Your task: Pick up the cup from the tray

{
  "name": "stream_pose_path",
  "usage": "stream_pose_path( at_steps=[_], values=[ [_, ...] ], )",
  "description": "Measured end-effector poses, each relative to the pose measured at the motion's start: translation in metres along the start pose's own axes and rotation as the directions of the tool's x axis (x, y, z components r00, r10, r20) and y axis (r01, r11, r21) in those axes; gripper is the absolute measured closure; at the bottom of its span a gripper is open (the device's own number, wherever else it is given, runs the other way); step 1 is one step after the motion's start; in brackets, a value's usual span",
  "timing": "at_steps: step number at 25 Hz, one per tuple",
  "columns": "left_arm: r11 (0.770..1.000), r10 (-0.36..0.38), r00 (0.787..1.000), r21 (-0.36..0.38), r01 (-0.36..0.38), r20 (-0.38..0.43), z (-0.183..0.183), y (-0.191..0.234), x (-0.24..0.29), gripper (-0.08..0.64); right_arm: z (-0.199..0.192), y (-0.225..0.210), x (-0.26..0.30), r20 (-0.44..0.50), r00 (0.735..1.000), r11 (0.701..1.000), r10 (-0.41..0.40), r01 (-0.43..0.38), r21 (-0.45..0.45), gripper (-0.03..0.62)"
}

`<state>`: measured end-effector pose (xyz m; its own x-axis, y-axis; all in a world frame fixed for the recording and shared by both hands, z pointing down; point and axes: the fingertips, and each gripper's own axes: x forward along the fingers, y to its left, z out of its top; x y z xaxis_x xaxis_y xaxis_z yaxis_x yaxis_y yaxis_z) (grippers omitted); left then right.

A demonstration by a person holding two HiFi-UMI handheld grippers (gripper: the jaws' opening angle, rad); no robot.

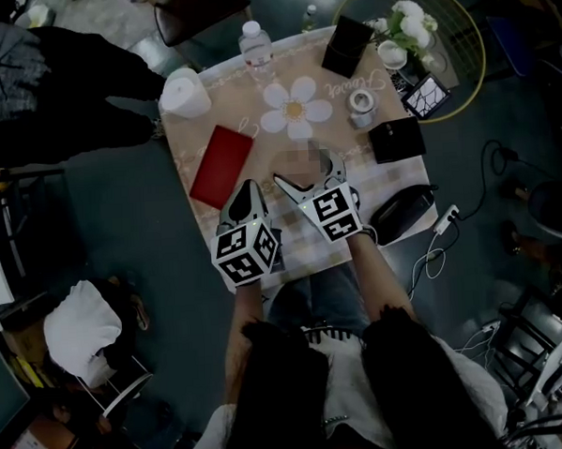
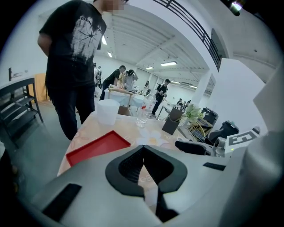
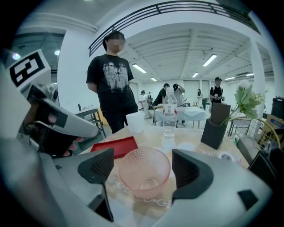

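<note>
A pink dimpled glass cup (image 3: 144, 170) stands on the patterned table (image 1: 258, 136), not on the red tray (image 1: 221, 165), which lies empty to its left. My right gripper (image 3: 143, 162) is open, one jaw on each side of the cup with a gap at both pads. In the head view the right gripper (image 1: 308, 173) sits at the table's near middle, and the cup between its jaws is blurred there. My left gripper (image 1: 246, 186) is shut with nothing in it, just left of the right one, near the tray's (image 2: 97, 146) near corner.
On the table's far part are a white plastic tub (image 1: 185, 92), a water bottle (image 1: 256, 46), a flower-shaped mat (image 1: 296, 107), a small white cup (image 1: 361, 102), two black boxes (image 1: 347, 46) (image 1: 396, 140) and a black case (image 1: 403, 212). A person in black (image 3: 111, 84) stands at the far left side.
</note>
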<state>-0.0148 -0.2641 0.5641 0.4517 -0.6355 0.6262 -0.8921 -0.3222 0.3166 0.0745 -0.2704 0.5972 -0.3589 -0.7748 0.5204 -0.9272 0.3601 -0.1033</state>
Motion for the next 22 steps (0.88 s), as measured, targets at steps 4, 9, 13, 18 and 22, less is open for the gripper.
stream_pose_path(
  at_steps=[4, 9, 13, 18, 22],
  values=[
    [1.0, -0.015, 1.0, 0.007, 0.015, 0.024, 0.009, -0.007, -0.009, 0.551, 0.027, 0.0, -0.018, 0.054, 0.999, 1.0, -0.009, 0.01, -0.007, 0.198],
    [0.999, -0.043, 0.995, 0.018, 0.042, 0.085, 0.027, -0.021, -0.028, 0.551, 0.06, 0.007, -0.047, 0.128, 0.992, 0.998, 0.021, -0.029, 0.061, 0.199],
    [0.998, -0.06, 0.989, 0.044, 0.054, 0.139, 0.043, -0.035, -0.045, 0.551, 0.082, 0.012, -0.071, 0.192, 0.981, 0.998, 0.014, -0.025, 0.053, 0.2],
    [0.995, -0.081, 0.983, 0.072, 0.07, 0.166, 0.047, -0.044, -0.067, 0.551, 0.091, 0.034, -0.095, 0.186, 0.982, 1.0, 0.017, -0.02, 0.015, 0.254],
    [0.995, -0.086, 0.978, 0.056, 0.077, 0.19, 0.044, -0.049, -0.086, 0.551, 0.094, 0.046, -0.115, 0.19, 0.982, 1.0, -0.01, 0.01, 0.002, 0.443]
  ],
)
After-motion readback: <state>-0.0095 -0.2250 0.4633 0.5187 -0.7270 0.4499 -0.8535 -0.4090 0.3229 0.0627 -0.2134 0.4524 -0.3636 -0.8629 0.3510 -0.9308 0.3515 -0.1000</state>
